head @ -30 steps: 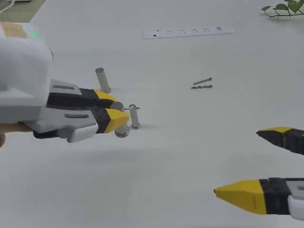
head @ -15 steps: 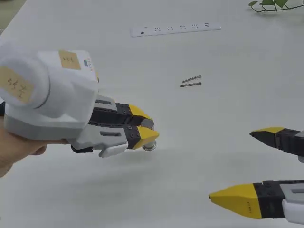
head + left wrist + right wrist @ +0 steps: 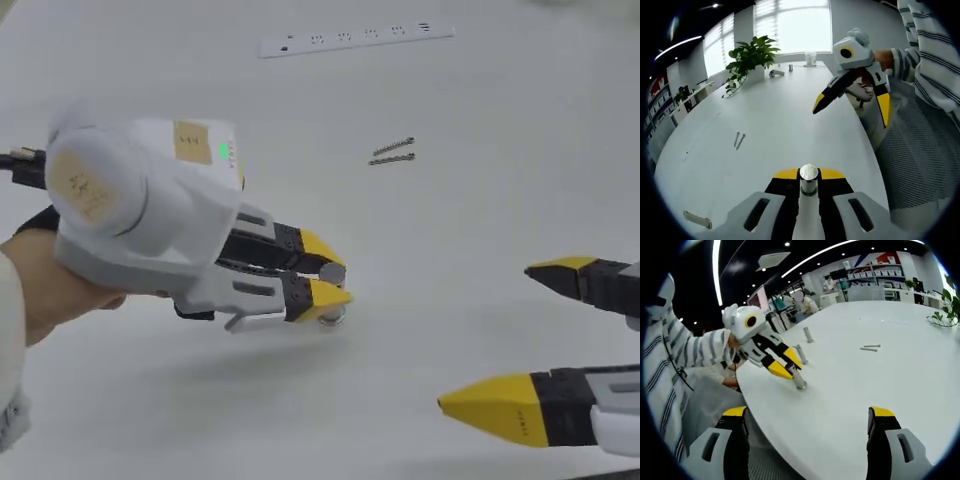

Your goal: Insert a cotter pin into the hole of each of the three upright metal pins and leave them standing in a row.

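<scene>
Left gripper [image 3: 335, 285] clamped on metal pin [image 3: 809, 180] at the white table [image 3: 520, 150], right gripper [image 3: 488, 335] jaws wide apart, two cotter pins [image 3: 392, 152] lying well beyond.

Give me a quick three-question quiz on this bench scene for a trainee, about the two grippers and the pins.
1. True or false: the right gripper has its jaws shut.
2. What does the left gripper hold? A) nothing B) a metal pin C) a screwdriver
3. How many loose cotter pins lie on the table?
Key: 1 false; 2 B; 3 two.
</scene>
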The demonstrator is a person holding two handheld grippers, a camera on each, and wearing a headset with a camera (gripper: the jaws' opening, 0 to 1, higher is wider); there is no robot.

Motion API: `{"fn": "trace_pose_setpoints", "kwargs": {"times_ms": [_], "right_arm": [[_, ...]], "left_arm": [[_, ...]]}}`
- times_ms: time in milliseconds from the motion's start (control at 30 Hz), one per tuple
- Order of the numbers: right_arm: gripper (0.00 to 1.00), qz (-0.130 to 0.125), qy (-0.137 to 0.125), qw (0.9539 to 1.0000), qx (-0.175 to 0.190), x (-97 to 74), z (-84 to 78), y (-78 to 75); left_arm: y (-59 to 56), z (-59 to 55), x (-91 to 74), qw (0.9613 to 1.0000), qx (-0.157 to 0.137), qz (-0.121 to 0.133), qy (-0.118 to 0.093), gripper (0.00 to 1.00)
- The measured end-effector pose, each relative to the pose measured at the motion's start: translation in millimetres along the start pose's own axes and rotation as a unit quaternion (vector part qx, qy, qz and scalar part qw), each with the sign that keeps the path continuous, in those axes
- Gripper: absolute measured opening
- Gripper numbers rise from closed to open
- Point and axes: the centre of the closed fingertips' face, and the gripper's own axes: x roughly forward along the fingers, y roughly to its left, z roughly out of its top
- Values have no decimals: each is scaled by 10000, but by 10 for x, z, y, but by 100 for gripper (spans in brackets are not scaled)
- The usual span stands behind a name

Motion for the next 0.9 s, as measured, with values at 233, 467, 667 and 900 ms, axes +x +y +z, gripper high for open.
{"fn": "trace_pose_setpoints", "kwargs": {"times_ms": [233,467,667,900], "right_arm": [[100,-4,5,10000,40,16,2,-23],[100,-60,39,9999,85,5,-23,-57],[100,-45,55,9999,91,13,-32,-50],[100,-102,-46,9999,68,8,19,-73]], "left_arm": [[-6,-36,71,9998,73,-155,123,11],[-14,-17,96,9997,12,-225,83,11],[-12,-17,94,9997,-65,-243,68,11],[-15,-18,96,9998,-101,-173,62,12]]}}
